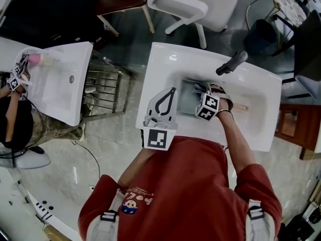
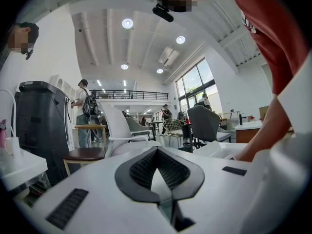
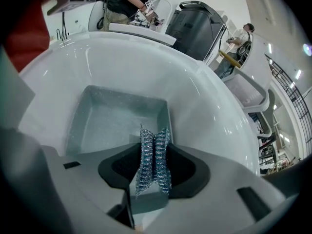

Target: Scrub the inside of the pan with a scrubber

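Observation:
A square grey pan [image 1: 188, 98] lies in the basin of the white sink [image 1: 160, 64]. My right gripper [image 1: 202, 93] reaches into the pan, shut on a silvery steel-wool scrubber [image 3: 153, 160]. In the right gripper view the scrubber sticks out between the jaws just above the pan's floor [image 3: 114, 123]; I cannot tell if it touches. My left gripper [image 1: 173, 90] hovers over the sink's left rim beside the pan, jaws together and holding nothing. The left gripper [image 2: 157, 152] view faces out into the room, so the pan is out of its sight.
A dark faucet [image 1: 231, 63] stands on the sink's far rim. A pale wooden stick [image 1: 242, 106] lies in the basin right of my hand. A metal rack [image 1: 103, 92] and a second sink [image 1: 60, 79] with another person [image 1: 15, 119] are at left. Chairs [image 1: 195, 4] stand behind.

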